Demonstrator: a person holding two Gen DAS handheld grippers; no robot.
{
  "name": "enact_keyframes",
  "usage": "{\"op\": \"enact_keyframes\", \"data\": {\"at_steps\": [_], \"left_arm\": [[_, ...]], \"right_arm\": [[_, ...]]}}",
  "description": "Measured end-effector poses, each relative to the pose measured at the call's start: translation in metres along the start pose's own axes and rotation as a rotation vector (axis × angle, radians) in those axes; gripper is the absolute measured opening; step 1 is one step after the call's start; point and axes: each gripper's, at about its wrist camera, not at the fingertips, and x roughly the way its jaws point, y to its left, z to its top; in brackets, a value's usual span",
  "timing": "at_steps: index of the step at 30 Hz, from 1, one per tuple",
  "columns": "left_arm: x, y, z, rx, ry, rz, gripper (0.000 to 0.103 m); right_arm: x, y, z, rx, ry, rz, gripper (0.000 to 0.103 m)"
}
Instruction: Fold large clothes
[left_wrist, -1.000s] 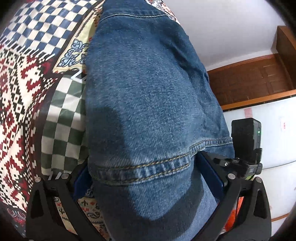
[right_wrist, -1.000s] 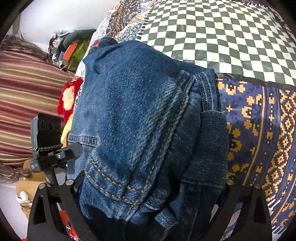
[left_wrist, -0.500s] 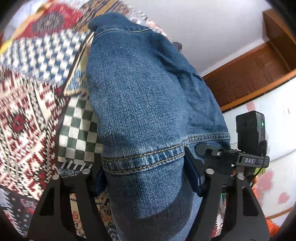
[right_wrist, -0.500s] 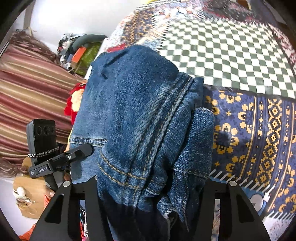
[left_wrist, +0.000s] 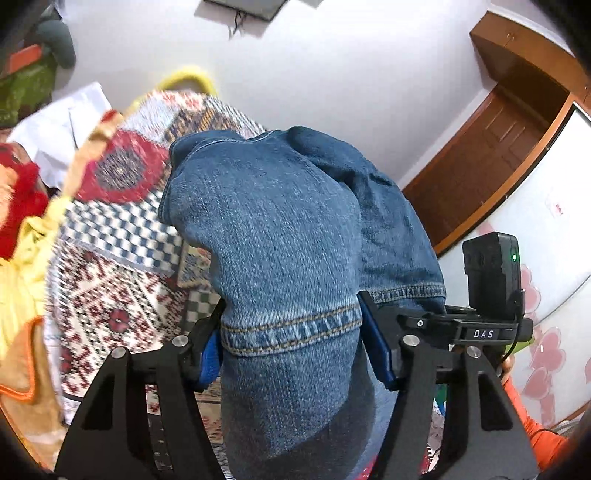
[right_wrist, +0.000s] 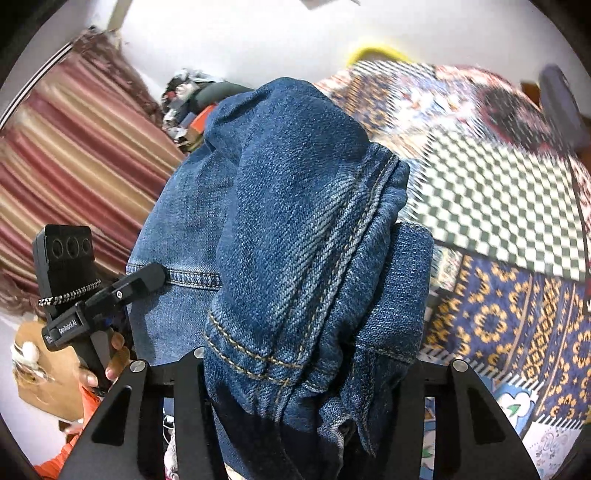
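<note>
Above the patchwork bedspread (left_wrist: 110, 306), both tongs clamp the jeans (left_wrist: 288, 236).

Jeans (left_wrist: 288, 258) block fwd; bedspread (right_wrist: 517, 206) open.

Two pieces of lettering can be read. In the left wrist view, white capitals "DAS" stand on the black mounting bar (left_wrist: 484, 333) of the other tool, just below the black camera block (left_wrist: 493, 271) with its lit green dot. In the right wrist view, small white letters reading "GenRobot.AI" run along the black bracket (right_wrist: 68, 326) just under the black sensor box (right_wrist: 66, 266) with three round lenses. A small red-marked sticker (left_wrist: 559, 209) on the white panel right of the camera block is too small to read.
</note>
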Motion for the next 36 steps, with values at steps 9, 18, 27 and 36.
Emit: {"op": "enact_keyframes", "data": {"at_steps": [9,18,27,36], "left_arm": [[-0.022,0.070,-0.017,-0.067,-0.002,0.076,0.064],[0.009,0.170,-0.057,-0.220,0.106,0.177,0.064],[0.037,0.229,-0.098,-0.324,0.161,0.162,0.068],[0.019,0.200,-0.103,-0.220,0.174,0.247,0.070]], "right_arm": [[0.066,0.050,-0.002,-0.027,0.091,0.032,0.048],[0.176,0.069,-0.022,-0.012,0.247,0.036,0.043],[0.235,0.045,-0.024,0.004,0.323,-0.025,0.047],[0.214,0.045,-0.042,-0.066,0.330,-0.096,0.072]]}}
